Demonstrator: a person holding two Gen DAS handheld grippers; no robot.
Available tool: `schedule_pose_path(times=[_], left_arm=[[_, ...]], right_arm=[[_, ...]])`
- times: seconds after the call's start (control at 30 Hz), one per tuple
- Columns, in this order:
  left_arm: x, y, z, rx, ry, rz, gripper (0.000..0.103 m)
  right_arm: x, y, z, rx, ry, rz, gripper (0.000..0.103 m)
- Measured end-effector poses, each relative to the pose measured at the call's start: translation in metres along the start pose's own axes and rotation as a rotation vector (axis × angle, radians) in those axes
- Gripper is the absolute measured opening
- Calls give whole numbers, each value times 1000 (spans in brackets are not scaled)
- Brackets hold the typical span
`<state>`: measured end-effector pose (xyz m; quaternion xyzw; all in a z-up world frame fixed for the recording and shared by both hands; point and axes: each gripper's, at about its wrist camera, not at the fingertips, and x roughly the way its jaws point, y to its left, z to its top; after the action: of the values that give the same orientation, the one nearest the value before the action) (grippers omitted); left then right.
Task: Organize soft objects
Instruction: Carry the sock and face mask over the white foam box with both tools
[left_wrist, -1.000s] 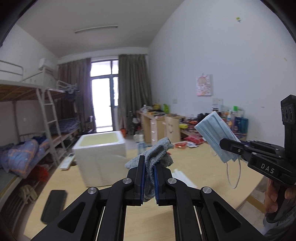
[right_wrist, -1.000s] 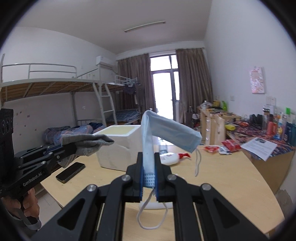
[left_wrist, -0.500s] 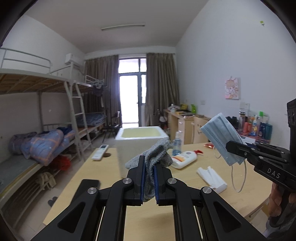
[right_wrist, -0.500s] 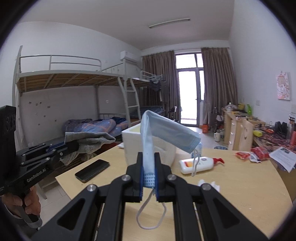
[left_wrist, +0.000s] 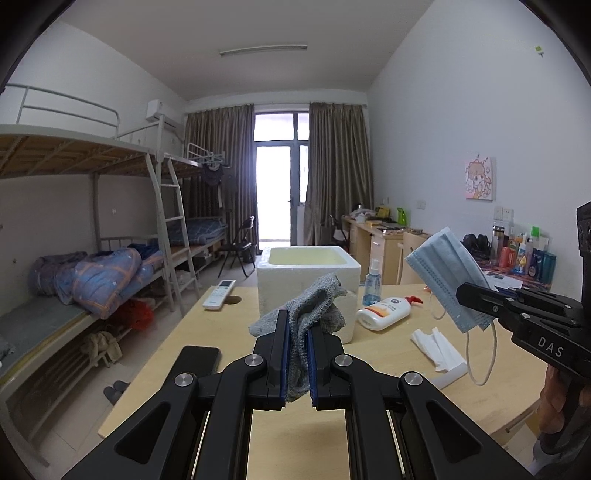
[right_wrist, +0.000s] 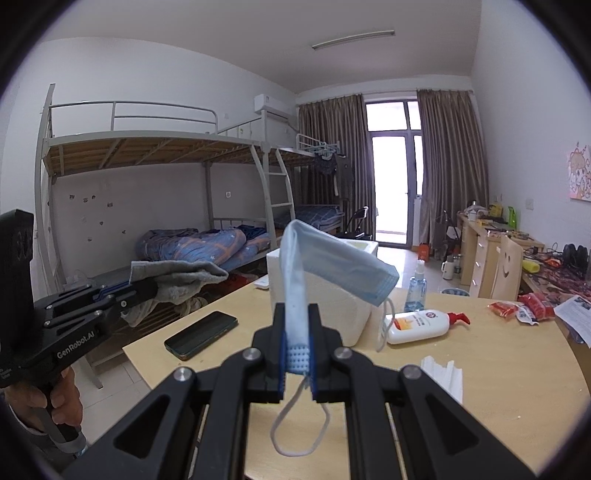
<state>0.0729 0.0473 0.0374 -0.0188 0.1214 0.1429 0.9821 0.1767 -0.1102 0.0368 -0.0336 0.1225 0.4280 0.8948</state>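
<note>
2 soft things held in the air above the table (left_wrist: 369, 435).
Left gripper (left_wrist: 297, 360) is clenched on a crumpled grey cloth (left_wrist: 310, 310); right gripper (right_wrist: 296, 354) pinches a pale blue face mask (right_wrist: 332, 258), folded over, ear loop dangling.

- Daylight pours through the balcony door (left_wrist: 280, 192), which is blown out to white in both views.
- The ceiling lamp (left_wrist: 263, 50) looks unlit.
- The room is evenly, softly lit; shadows on the bench (left_wrist: 384, 354) are faint.
- Strong fisheye bending curves the walls and bunk bed (right_wrist: 147, 147), with black vignette corners.
- Focus is sharp; no motion blur.
</note>
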Motion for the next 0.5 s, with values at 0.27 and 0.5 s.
schedule_pose_path(times=[0.27, 0.5], left_arm=[[12, 1, 1, 2, -4, -2, 9], [26, 3, 7, 13, -8, -10, 9]], right_arm=[[11, -8, 4, 13, 13, -6, 12], [24, -10, 10, 10, 25, -19, 12]])
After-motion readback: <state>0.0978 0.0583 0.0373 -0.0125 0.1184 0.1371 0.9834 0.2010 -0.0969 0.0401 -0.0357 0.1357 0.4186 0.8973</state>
